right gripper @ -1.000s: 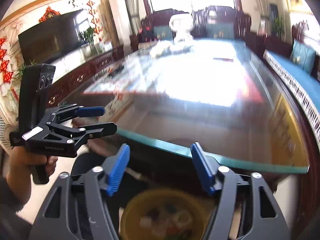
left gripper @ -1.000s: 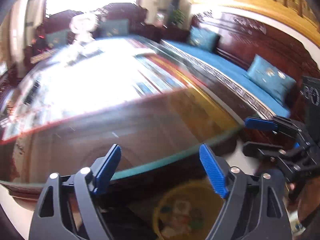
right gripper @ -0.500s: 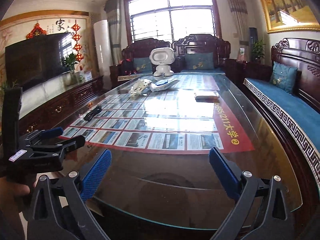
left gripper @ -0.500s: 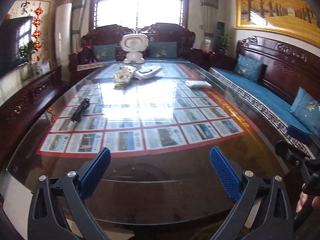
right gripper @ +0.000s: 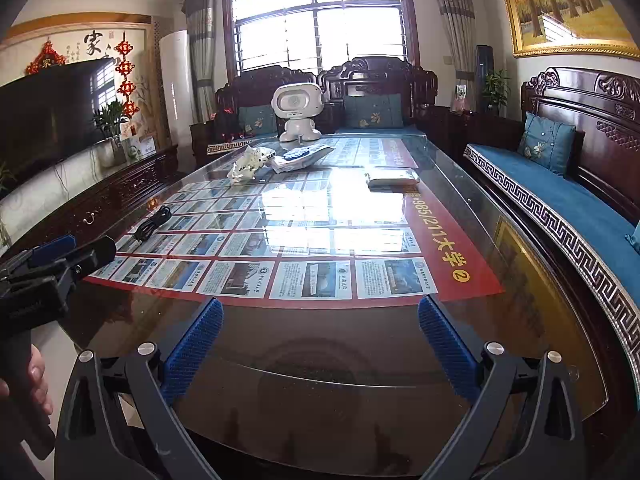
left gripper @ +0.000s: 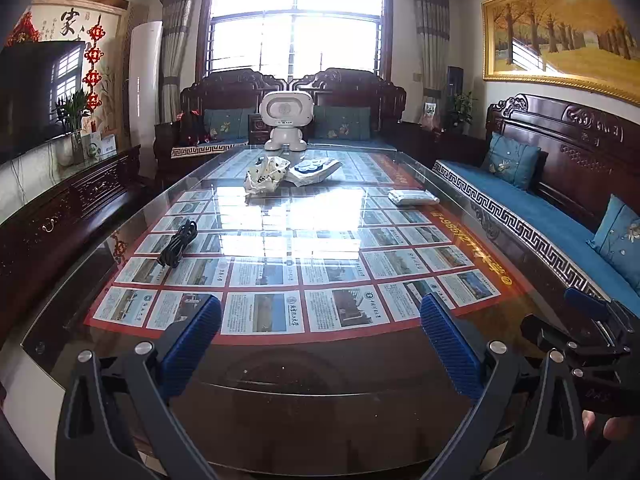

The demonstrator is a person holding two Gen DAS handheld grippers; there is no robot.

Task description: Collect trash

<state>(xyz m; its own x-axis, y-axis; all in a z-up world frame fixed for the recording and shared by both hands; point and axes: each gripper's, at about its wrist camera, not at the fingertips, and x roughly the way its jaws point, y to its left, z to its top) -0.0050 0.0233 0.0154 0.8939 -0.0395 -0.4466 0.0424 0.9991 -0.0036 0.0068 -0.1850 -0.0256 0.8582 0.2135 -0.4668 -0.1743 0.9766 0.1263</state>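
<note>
Trash, a crumpled wrapper (left gripper: 265, 175) and a flat packet (left gripper: 314, 170), is seen far ahead of both fingers, toward the far end of the glass bench (left gripper: 320, 364). Both the left gripper (left gripper: 320, 348) and right gripper (right gripper: 320, 348) are held spread wide and empty. A cable (left gripper: 178, 243) is seen ahead-left, a white pack (left gripper: 412, 197) ahead-right.

My right gripper (right gripper: 320, 344) hangs wide open and empty over the near end of the glass table (right gripper: 520, 288). Far down it I see a crumpled white wrapper (right gripper: 248, 164) beside a flat packet (right gripper: 302, 158), with a tissue pack (right gripper: 392, 178) to their right. The left gripper (right gripper: 60, 256) shows at the left edge.
</note>
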